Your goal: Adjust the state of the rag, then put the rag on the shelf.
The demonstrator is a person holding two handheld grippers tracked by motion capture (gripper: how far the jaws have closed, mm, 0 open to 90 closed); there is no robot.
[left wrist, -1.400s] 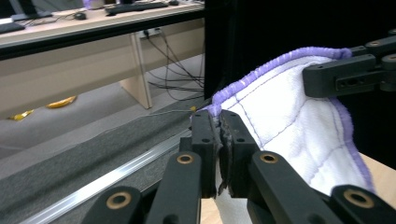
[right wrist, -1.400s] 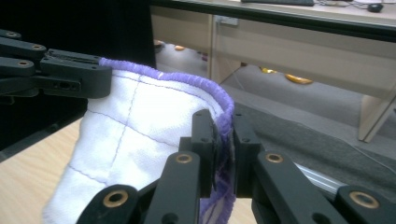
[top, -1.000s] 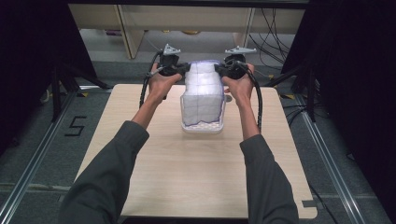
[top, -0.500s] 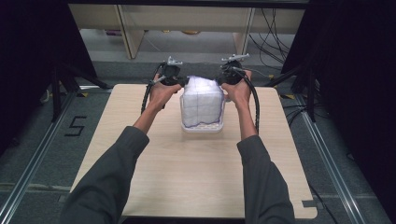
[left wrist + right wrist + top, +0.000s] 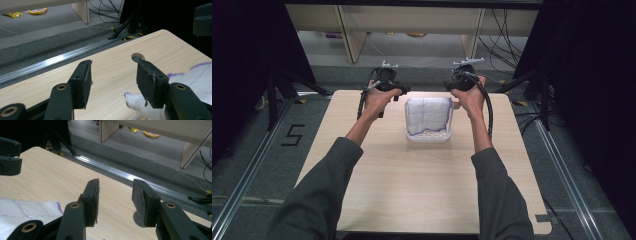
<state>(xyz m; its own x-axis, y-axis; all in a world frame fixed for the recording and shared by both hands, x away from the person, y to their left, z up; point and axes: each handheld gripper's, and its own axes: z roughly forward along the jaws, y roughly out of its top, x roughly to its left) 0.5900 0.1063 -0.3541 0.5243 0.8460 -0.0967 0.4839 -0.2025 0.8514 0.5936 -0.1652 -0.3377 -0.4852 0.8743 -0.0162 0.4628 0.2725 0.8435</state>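
- The pale wood-grain tabletop (image 5: pixel 422 190) with rounded corners carries the work; grey carpet floor (image 5: pixel 262 165) surrounds it, with an aluminium rail (image 5: pixel 117 173) running along its far edge.
- Beyond the far edge stand light wooden furniture legs (image 5: pixel 349 35), and loose black cables (image 5: pixel 507 30) lie on the floor at the far right; black tripod legs (image 5: pixel 127 25) stand near the corner.
- The white plastic basket (image 5: pixel 428 135) sits on the far middle of the tabletop, between the two hands, with nothing else on the surface near it.
- A white cloth with purple stitched lines (image 5: pixel 428 115) lies draped over the basket, covering its top and hanging down the front.
- The left gripper (image 5: pixel 402 92), held just left of the basket's far corner, has its fingers (image 5: pixel 81 82) spread; they have just been opening, and nothing is between them, though a corner of the cloth lies right by the right-hand finger in the left gripper view.
- The right gripper (image 5: pixel 451 90), just beside the basket's far right corner, has its fingers (image 5: pixel 91 200) spread too, also just opening, with bare tabletop between them and the cloth off to one side.
- A small round hole (image 5: pixel 137 56) in the tabletop shows just past the left gripper.
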